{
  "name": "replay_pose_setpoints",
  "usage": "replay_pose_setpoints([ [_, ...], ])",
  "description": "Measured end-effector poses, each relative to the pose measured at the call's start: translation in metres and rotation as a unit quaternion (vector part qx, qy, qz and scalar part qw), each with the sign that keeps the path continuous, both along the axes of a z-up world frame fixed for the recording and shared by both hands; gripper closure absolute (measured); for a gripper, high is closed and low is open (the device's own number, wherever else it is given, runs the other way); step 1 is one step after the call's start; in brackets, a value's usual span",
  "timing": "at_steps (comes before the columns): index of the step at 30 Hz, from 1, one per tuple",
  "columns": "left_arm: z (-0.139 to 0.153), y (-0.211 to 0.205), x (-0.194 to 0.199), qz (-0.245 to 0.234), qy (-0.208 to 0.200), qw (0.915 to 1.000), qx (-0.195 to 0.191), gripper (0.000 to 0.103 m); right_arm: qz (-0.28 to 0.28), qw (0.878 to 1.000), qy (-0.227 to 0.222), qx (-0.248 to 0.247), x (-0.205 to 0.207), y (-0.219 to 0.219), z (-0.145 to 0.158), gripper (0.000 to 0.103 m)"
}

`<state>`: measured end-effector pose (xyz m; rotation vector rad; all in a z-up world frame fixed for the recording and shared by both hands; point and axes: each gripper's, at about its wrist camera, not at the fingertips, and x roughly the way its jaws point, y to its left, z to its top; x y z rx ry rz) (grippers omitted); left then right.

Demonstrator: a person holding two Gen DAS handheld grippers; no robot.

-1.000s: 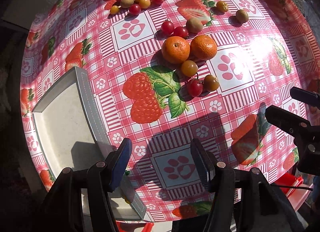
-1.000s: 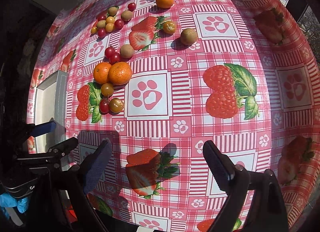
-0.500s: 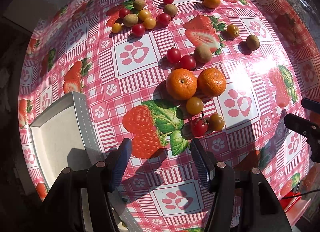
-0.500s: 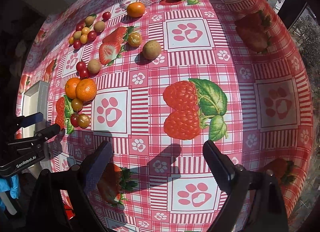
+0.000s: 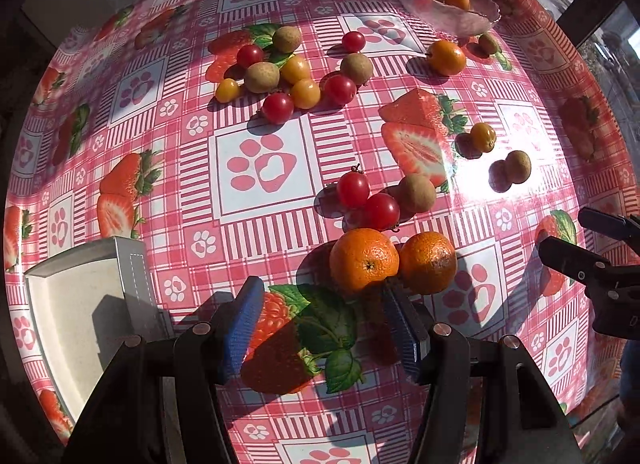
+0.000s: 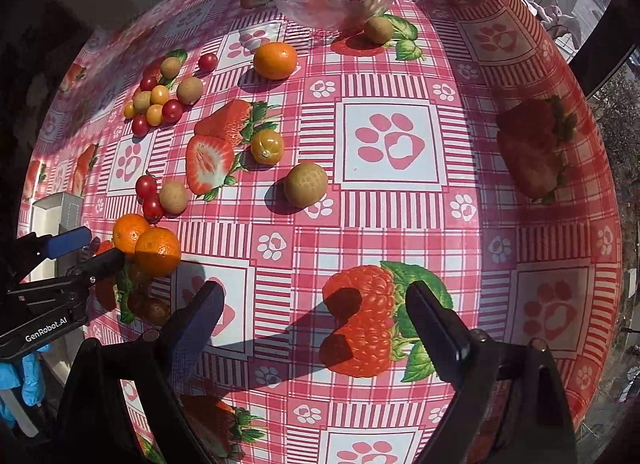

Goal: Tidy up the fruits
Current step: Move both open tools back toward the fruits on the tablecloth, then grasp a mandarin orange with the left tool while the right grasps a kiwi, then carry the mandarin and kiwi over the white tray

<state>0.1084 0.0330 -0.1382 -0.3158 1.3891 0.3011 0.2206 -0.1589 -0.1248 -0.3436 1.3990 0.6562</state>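
Two mandarins (image 5: 364, 260) (image 5: 428, 262) lie side by side just ahead of my open, empty left gripper (image 5: 326, 328); they also show in the right wrist view (image 6: 146, 244). Red cherry tomatoes (image 5: 366, 197), brown longans (image 5: 416, 192) and yellow tomatoes (image 5: 305, 93) are scattered beyond. A glass bowl (image 5: 480, 15) at the far side holds two orange fruits. My right gripper (image 6: 314, 328) is open and empty over bare cloth, with a longan (image 6: 306, 185) farther ahead. The left gripper (image 6: 86, 250) shows at its left.
A white tray (image 5: 76, 304) sits at the table's left edge, next to my left gripper. A large orange kumquat (image 6: 275, 60) and a longan (image 6: 378, 29) lie near the bowl (image 6: 332, 3). The table edge curves away on the right.
Both grippers moved forward over the table. The mandarins now lie right at my left fingertips, and the small tomatoes once in front are under the gripper. Both grippers stay open.
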Motion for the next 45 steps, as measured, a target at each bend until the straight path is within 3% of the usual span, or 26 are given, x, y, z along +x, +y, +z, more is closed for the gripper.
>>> replay_pose_setpoints([
  [11, -0.009, 0.011, 0.035, 0.007, -0.027, 0.9994, -0.021, 0.041, 0.002, 1.000, -0.006, -0.006, 0.023, 0.027, -0.011, 0.010],
  [13, -0.011, 0.016, 0.041, 0.008, -0.027, 0.9994, -0.021, 0.041, 0.005, 1.000, -0.007, -0.004, 0.023, 0.030, -0.012, 0.016],
  [18, -0.010, 0.013, 0.030, -0.005, -0.024, 0.9996, -0.016, 0.041, 0.014, 1.000, -0.008, -0.015, 0.025, 0.038, -0.021, 0.043],
  [22, -0.012, 0.008, 0.024, -0.008, -0.022, 0.9996, -0.014, 0.041, 0.011, 1.000, -0.014, -0.016, 0.029, 0.041, -0.023, 0.048],
  [26, -0.016, 0.000, 0.024, -0.012, -0.014, 0.9998, -0.009, 0.041, 0.011, 1.000, -0.019, -0.017, 0.031, 0.043, -0.023, 0.073],
  [27, -0.019, -0.004, 0.021, -0.016, -0.011, 0.9998, -0.009, 0.042, 0.009, 1.000, -0.015, -0.012, 0.032, 0.042, -0.022, 0.073],
  [29, -0.024, -0.010, 0.019, -0.024, -0.005, 0.9995, -0.020, 0.062, 0.004, 1.000, -0.012, -0.005, 0.034, 0.041, -0.022, 0.073],
  [35, -0.021, -0.017, 0.009, -0.020, -0.021, 0.9993, -0.023, 0.062, 0.000, 1.000, -0.002, 0.020, 0.024, 0.028, -0.009, 0.073],
  [45, 0.021, -0.003, -0.034, -0.003, -0.050, 0.9983, -0.032, 0.062, 0.002, 0.998, 0.023, 0.052, -0.019, 0.010, 0.017, 0.073],
])
